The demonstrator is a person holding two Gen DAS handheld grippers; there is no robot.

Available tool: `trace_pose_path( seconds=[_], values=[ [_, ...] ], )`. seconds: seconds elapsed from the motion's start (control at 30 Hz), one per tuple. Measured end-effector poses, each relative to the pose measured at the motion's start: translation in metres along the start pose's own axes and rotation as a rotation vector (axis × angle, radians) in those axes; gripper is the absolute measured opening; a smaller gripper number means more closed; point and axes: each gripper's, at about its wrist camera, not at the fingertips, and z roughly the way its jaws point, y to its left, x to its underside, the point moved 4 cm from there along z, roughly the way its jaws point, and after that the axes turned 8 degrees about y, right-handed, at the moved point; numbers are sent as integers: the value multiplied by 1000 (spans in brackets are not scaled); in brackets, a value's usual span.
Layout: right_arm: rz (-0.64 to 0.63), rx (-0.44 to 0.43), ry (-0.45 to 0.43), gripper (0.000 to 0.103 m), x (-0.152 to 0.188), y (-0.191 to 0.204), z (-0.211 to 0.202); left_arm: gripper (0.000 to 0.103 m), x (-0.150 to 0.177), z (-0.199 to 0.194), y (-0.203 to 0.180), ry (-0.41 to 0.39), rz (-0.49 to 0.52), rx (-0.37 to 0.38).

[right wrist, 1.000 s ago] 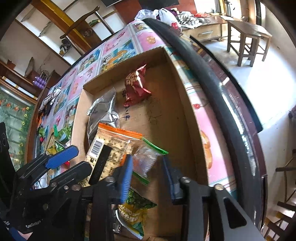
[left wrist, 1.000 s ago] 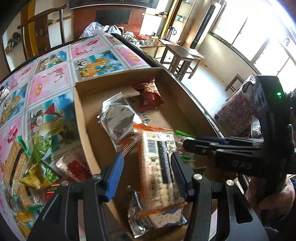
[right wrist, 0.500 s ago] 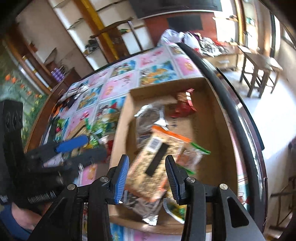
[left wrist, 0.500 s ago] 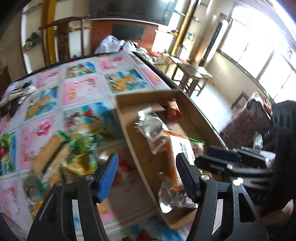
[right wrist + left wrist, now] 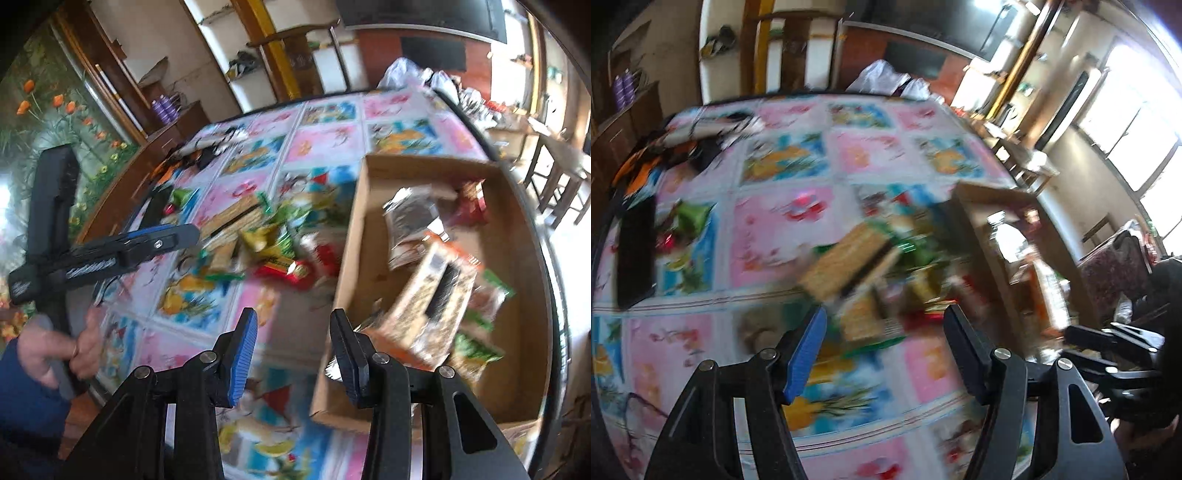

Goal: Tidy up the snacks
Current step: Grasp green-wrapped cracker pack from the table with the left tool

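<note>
A cardboard box (image 5: 349,236) stands on the right of the table and holds several snack packets, among them a long cracker pack (image 5: 430,306) and a silver bag (image 5: 410,221). It also shows blurred in the left wrist view (image 5: 979,206). A pile of loose snacks (image 5: 266,240) lies on the patterned tablecloth left of the box; in the left wrist view a cracker pack (image 5: 849,262) leads that pile. My left gripper (image 5: 882,350) is open and empty above the cloth in front of the pile. My right gripper (image 5: 291,350) is open and empty over the box's near left corner.
A dark flat object (image 5: 637,251) lies at the table's left edge, with clutter (image 5: 207,147) at the far left corner. A wooden stool (image 5: 554,177) stands off the right edge. The tablecloth (image 5: 701,350) lies under both grippers.
Both grippers swung left and pulled back from over the box; the left one now faces the loose snack pile. The right gripper let go of the small clear packet, which stays in the box.
</note>
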Motion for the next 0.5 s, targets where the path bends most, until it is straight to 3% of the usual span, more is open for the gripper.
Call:
trace_pose_path(
  seconds=[0.13,0.37,0.5],
  values=[
    [-11,8,12,44,6,6,2,68,-6,16,15,41,41,-33],
    [28,43,24,44,17,-7,-4,74,-31,53,3,101,221,-91],
    [62,63,22,44,23,-19,-10,76,-42,75,-2,152,272,-96]
  ],
)
